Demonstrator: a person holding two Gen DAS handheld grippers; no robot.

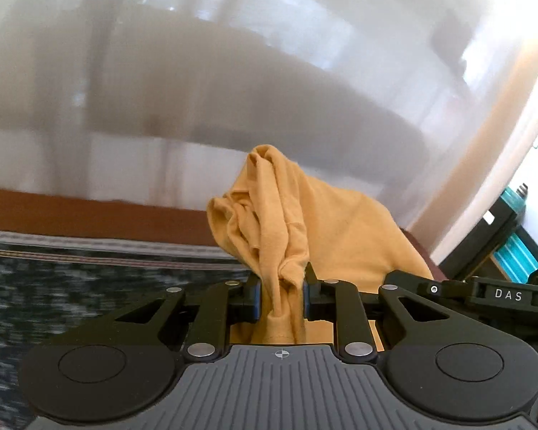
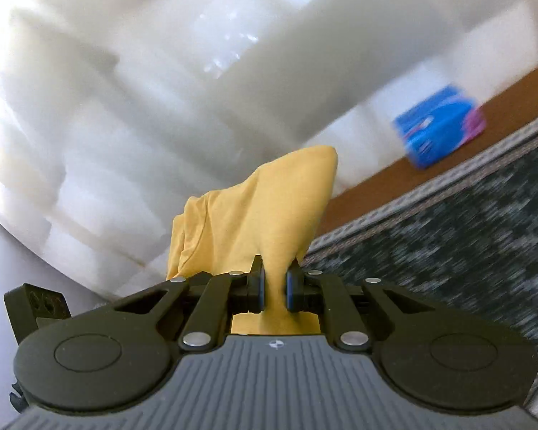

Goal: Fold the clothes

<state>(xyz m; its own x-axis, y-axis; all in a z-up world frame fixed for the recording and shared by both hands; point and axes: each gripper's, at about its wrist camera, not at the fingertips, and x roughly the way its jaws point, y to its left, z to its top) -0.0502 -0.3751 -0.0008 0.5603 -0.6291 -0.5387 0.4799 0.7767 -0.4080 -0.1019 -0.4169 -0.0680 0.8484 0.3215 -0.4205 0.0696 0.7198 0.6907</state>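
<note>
Left gripper (image 1: 281, 295) and right gripper (image 2: 276, 292) each pinch bunched, soft yellow cloth (image 1: 269, 215)

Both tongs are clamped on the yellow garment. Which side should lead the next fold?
Right, tentatively. The right tongs pinch a smooth edge of the yellow garment; the left tongs hold a twisted, bunched wad.

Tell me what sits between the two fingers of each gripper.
Bunched yellow garment fills the gap in both. The left wrist view shows the left gripper clamped on it; the right wrist view shows the right gripper pinching the same cloth.
</note>
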